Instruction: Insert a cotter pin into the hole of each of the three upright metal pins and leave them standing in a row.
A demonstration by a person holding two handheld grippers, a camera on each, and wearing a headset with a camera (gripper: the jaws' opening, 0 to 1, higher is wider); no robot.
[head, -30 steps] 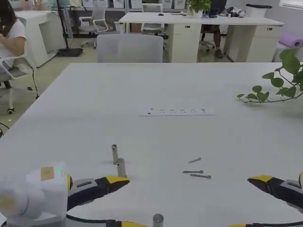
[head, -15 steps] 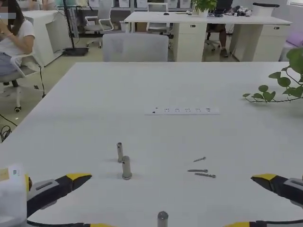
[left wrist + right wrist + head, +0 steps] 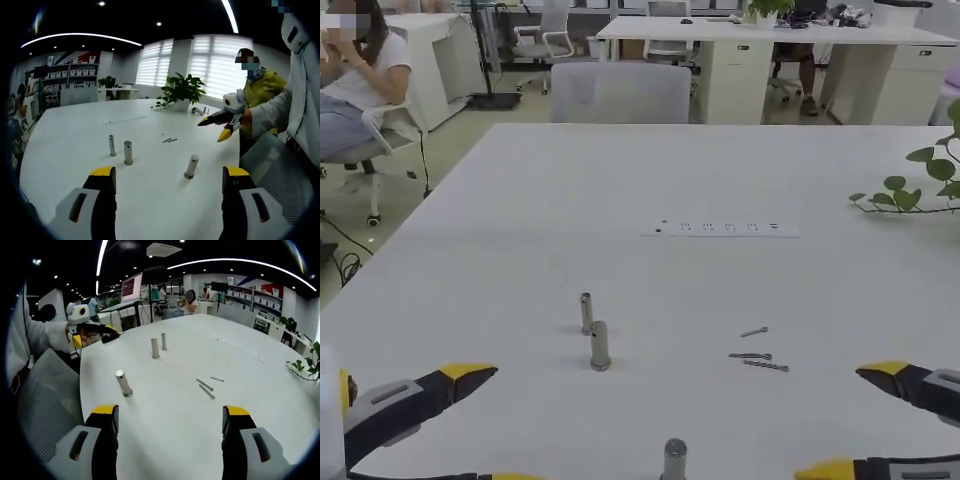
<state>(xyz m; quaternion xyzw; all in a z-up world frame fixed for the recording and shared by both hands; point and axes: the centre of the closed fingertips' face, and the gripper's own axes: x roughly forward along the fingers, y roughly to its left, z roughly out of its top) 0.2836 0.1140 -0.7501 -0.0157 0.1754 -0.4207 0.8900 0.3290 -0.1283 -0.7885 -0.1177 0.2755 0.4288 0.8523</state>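
Both tools hover low over the near edge of the white worktop (image 3: pixel 620 180), each released, with its yellow-tipped jaws spread wide and nothing between them. In the head view the left tool (image 3: pixel 492 425) is at about 7 o'clock and the right tool (image 3: pixel 852 420) at about 5 o'clock. Three metal pins stand upright on the worktop. The far pin (image 3: pixel 586 312) and the middle pin (image 3: pixel 600 345) stand near each other without touching, left of centre, the middle one at 5 o'clock of the far one. The near pin (image 3: pixel 674 460) stands well apart from them at 6 o'clock, by the near edge, between the two tools. The three cotter pins (image 3: pixel 752 355) lie flat and loose on the worktop at 3 o'clock of the middle pin, near one another, none touching a metal pin. In the left gripper view all three metal pins stand beyond the spread jaws, and the right tool shows at 2 o'clock. In the right gripper view the left tool appears at 10 o'clock. Farther back on the worktop, at 12 o'clock, lies a white power strip (image 3: pixel 725 229), and a trailing plant (image 3: pixel 910 190) reaches in at 3 o'clock.
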